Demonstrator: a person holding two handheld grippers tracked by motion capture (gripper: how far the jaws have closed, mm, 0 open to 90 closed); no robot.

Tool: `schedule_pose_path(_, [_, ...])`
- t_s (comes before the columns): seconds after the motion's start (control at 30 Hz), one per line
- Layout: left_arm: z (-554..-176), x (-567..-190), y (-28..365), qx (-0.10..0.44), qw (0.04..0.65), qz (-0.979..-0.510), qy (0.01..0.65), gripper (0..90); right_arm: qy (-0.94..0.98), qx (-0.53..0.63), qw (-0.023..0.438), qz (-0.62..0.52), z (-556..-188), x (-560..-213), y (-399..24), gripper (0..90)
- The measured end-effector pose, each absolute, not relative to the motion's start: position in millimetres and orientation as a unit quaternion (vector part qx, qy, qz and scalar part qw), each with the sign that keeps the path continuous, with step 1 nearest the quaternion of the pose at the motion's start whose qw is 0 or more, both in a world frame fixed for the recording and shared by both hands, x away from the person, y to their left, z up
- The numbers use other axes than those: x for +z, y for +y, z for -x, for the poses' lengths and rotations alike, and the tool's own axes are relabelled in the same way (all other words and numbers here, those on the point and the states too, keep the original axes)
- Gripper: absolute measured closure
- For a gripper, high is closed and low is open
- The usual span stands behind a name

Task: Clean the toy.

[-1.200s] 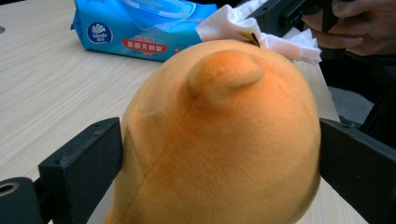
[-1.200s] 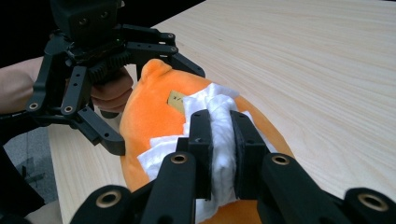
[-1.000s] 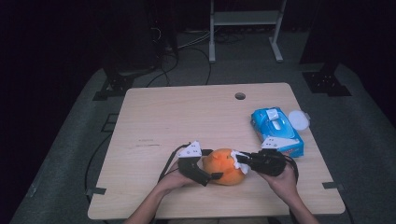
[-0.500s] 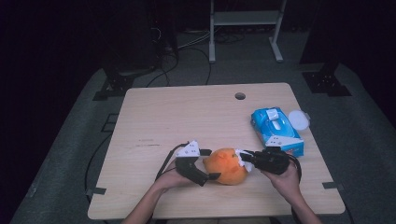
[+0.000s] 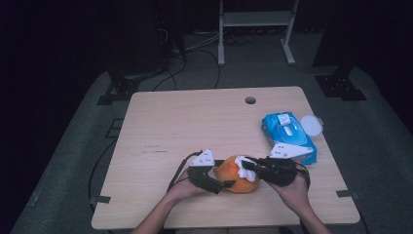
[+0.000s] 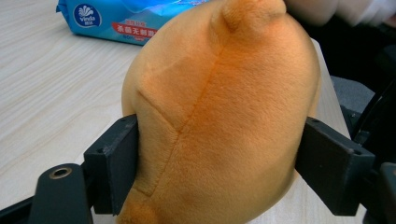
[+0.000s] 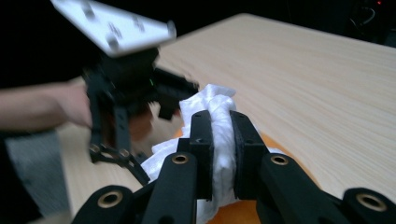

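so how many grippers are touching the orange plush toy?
2. The left gripper clamps the orange plush toy from its left side; the right gripper presses a white wipe onto its top right.

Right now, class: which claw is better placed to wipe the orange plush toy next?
The right claw: it already pinches the white wipe above the orange plush toy, which the left claw grips.
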State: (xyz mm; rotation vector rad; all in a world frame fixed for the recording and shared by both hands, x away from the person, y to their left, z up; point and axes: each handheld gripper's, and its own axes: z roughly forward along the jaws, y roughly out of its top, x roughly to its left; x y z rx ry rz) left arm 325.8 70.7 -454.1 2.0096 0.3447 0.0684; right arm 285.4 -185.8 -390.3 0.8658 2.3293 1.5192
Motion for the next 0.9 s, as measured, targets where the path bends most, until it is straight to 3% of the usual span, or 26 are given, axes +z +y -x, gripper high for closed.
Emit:
schedule_pose_path(0.17, [-331, -460, 71, 0.028, 0.535, -0.832, 0.144, 4.7, 0.79, 0.517, 0.104, -0.313, -293, -399, -196, 80.0])
schedule_pose_path(0.33, [-330, -470, 63, 0.019, 0.533, -0.834, 0.141, 2.7, 0.783, 0.525, 0.087, -0.322, -295, -402, -206, 79.7])
schedule_pose_path(0.5, [-324, -450, 64, 0.029, 0.532, -0.833, 0.148, 21.7, 0.772, 0.535, 0.092, -0.33, -294, -398, -210, 79.9])
schedule_pose_path(0.67, [-313, -415, 72, 0.032, 0.535, -0.833, 0.138, 24.4, 0.738, 0.574, 0.065, -0.349, -297, -394, -221, 80.1])
schedule_pose_path(0.77, [-313, -416, 72, 0.05, 0.504, -0.849, 0.149, 24.8, 0.738, 0.565, 0.046, -0.365, -302, -405, -221, 80.1])
schedule_pose_path(0.83, [-317, -421, 74, 0.035, 0.508, -0.844, 0.168, 25.8, 0.739, 0.561, 0.031, -0.373, -307, -414, -219, 80.3])
schedule_pose_path(0.9, [-320, -420, 76, 0.035, 0.508, -0.841, 0.183, 26.4, 0.737, 0.563, 0.039, -0.372, -306, -410, -220, 80.3])
